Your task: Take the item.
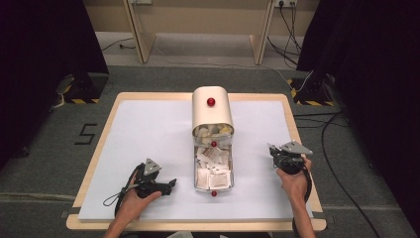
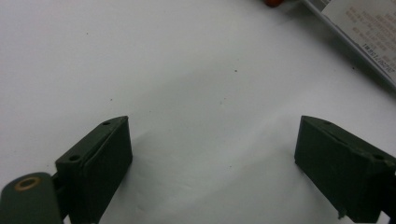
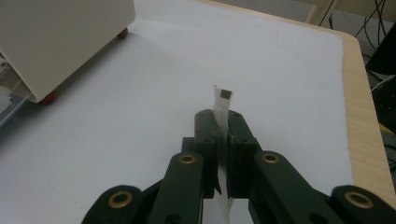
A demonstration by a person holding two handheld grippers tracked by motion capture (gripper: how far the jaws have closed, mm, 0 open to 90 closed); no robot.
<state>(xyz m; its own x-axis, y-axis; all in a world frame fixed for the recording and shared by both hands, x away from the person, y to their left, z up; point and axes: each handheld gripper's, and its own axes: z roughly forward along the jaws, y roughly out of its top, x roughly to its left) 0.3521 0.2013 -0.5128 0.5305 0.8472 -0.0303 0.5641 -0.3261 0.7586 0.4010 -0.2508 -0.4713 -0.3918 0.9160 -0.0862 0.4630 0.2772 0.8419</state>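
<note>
the thin white paper sachet (image 3: 221, 105) stood edge-up between the right gripper's (image 3: 223, 122) black jaws, which were pressed tight on it w/ only its top strip (a small dark square printed on it) poking above the tips. held by the flat faces like that, it probably couldn't slip or fold. in the high view the right gripper (image 1: 288, 154) sat off to the right of the clear drawer tray (image 1: 196, 174) pulled out from the cream round-topped metal box (image 1: 212, 115), well apart from it, above the white table mat (image 1: 148, 129). more white sachets (image 1: 214, 178) lay in the tray, so this one likely came from there or was headed back. the left gripper (image 2: 212, 161) hung low over the mat just left of the tray's front end, jaws spread wide w/ nothing btwn them, probably ready to steady the tray.
</note>
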